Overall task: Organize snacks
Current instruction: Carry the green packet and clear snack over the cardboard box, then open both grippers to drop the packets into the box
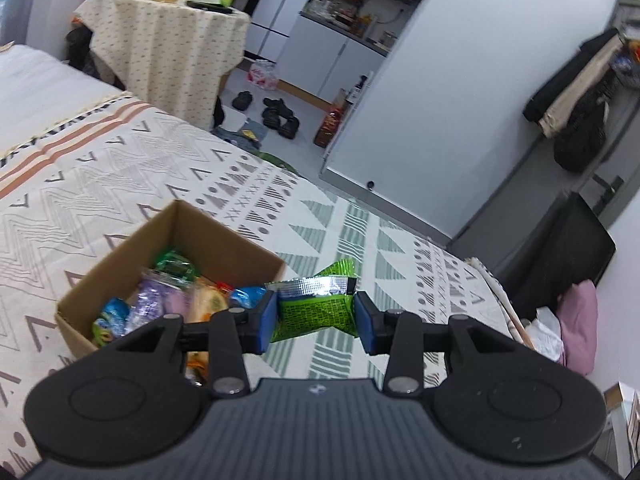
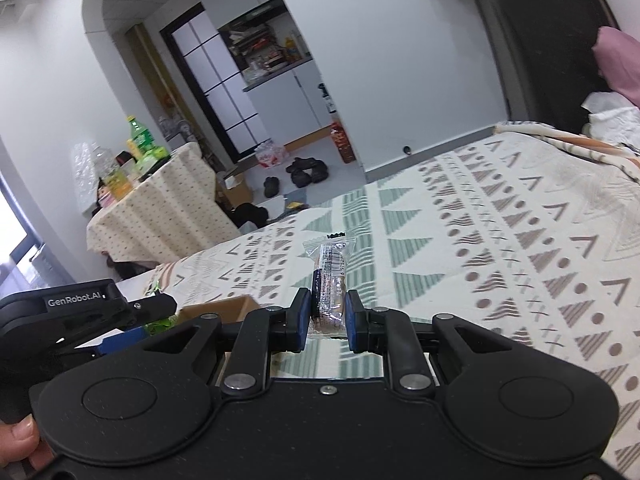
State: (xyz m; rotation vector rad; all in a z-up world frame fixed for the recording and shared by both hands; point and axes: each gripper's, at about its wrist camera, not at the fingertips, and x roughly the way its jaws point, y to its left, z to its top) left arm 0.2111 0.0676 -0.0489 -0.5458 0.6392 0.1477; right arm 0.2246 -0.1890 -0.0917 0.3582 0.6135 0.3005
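Observation:
My left gripper (image 1: 316, 314) is shut on a green snack packet (image 1: 316, 304) with a silver crimped end, held above the patterned bedspread just right of a cardboard box (image 1: 120, 256). The box holds several bright snack packets (image 1: 168, 292). In the right wrist view my right gripper (image 2: 328, 314) is shut on a slim clear-wrapped snack bar (image 2: 330, 276) that stands upright between the blue pads, above the bed. The left gripper's body (image 2: 80, 308) and a corner of the box (image 2: 224, 306) show at the lower left of that view.
The bed (image 1: 100, 184) with its patterned cover fills the foreground. Beyond it stand a cloth-covered table (image 1: 164, 44) with bottles, shoes (image 1: 280, 116) on the floor, a white door (image 1: 460, 92), and a pink pillow (image 1: 576, 320) at the bed's right end.

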